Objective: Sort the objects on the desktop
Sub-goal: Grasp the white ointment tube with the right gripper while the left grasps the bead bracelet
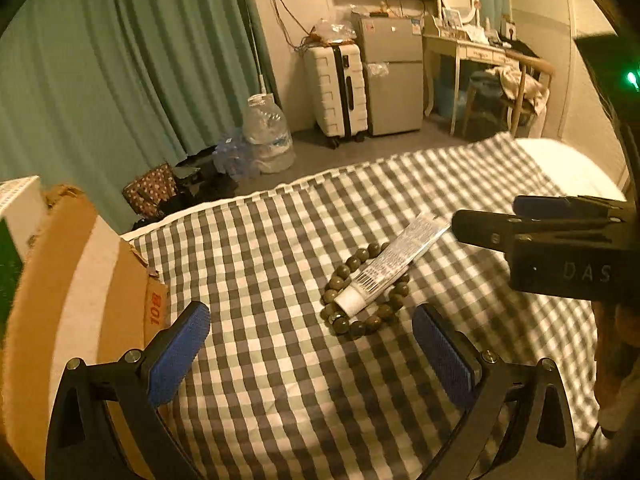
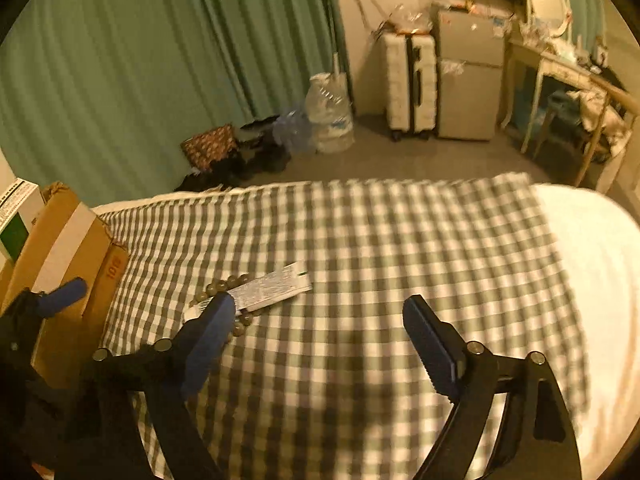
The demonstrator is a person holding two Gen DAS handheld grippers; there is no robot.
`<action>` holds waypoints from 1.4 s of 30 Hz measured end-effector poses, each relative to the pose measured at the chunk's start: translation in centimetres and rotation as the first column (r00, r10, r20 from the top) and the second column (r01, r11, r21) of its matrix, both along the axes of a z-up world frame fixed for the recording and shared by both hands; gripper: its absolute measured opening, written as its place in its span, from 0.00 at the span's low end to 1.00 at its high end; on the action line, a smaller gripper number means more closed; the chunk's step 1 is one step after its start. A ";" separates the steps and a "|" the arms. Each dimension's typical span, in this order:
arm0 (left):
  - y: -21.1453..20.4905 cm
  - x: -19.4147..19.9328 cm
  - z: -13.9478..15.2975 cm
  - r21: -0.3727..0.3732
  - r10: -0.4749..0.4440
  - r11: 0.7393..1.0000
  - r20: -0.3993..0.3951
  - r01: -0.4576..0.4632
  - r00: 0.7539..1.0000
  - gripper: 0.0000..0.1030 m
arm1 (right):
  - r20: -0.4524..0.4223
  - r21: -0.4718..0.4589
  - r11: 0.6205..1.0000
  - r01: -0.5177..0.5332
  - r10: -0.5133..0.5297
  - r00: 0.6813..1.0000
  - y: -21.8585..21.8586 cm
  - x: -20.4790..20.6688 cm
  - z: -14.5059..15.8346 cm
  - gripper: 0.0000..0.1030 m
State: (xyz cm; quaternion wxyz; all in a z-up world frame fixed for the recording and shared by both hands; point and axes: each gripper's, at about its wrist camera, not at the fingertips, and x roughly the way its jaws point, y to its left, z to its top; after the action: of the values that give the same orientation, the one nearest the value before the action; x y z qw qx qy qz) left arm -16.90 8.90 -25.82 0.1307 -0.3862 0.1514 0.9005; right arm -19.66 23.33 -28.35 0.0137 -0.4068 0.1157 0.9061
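Observation:
A white tube (image 1: 394,262) lies across a bracelet of dark round beads (image 1: 362,326) on the checked cloth (image 1: 260,240). My left gripper (image 1: 312,324) is open and empty, just short of the bracelet. My right gripper (image 2: 320,316) is open and empty; it shows in the left wrist view (image 1: 486,216) at the right, close to the tube's flat end. In the right wrist view the tube (image 2: 272,290) and beads (image 2: 224,284) lie left of centre, partly behind my left finger (image 2: 212,328).
A cardboard box (image 1: 80,280) with a white box (image 1: 18,212) behind it stands at the left on the cloth. The bed's white sheet (image 2: 592,260) lies bare at the right. Beyond the bed are water bottles (image 1: 266,136), a suitcase (image 1: 336,92) and a small fridge (image 1: 394,76).

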 end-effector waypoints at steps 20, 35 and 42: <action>0.0 -2.5 -3.4 0.075 -0.010 0.997 0.088 0.004 0.996 1.00 | 0.001 -0.124 0.990 -0.061 0.062 0.998 -0.8 -5.0 -3.0 0.19; 4.3 -3.5 -4.6 0.112 -0.073 0.992 0.111 0.060 0.991 0.99 | -0.130 -0.040 0.997 0.063 -0.068 0.989 7.3 -1.3 2.7 0.05; 5.1 -3.4 -4.6 0.201 -0.144 0.974 0.202 0.103 0.969 0.10 | -0.095 -0.056 0.994 0.093 -0.098 0.991 9.6 0.3 2.5 0.05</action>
State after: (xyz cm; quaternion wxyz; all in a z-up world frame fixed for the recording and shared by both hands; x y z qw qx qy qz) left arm -20.28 14.04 -30.43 0.2383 -0.4570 0.0739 0.8537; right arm -19.32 32.96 -25.87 0.0408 -0.3564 0.1589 0.9198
